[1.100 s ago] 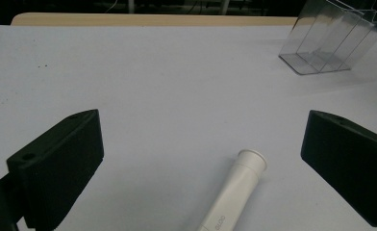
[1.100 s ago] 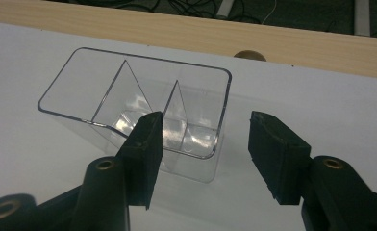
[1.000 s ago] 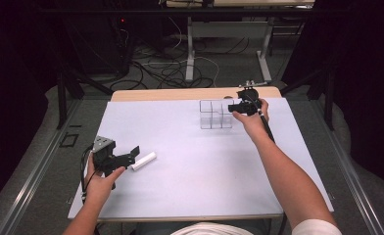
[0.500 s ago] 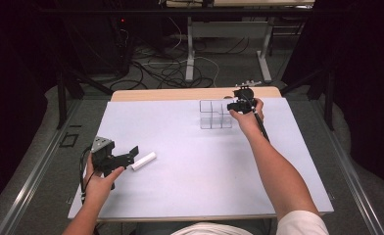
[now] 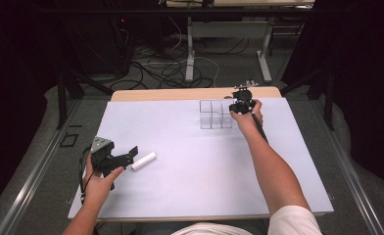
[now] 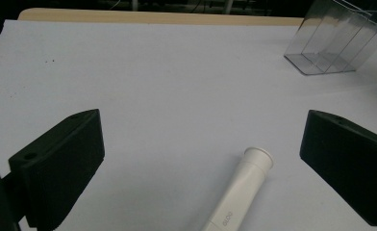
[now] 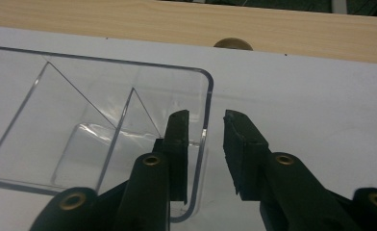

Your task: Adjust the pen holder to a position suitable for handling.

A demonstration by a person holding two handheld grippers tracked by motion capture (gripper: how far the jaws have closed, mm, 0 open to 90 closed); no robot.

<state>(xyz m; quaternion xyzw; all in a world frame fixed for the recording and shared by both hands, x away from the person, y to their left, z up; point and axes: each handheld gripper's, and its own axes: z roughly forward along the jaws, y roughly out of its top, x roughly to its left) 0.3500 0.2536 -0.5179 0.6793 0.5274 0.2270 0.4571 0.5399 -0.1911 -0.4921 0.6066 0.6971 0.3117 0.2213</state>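
Not much going on here tbh. The right gripper [image 5: 238,105] has crept a little further toward the clear box [image 5: 216,114] over the last second, and now its jaws sit either side of the box's end wall, one inside, one outside, with a small gap between them. Forearm stretched out a bit more too.

white tube [image 6: 238,192] cut off by the bottom edge; its small lettering unreadable.
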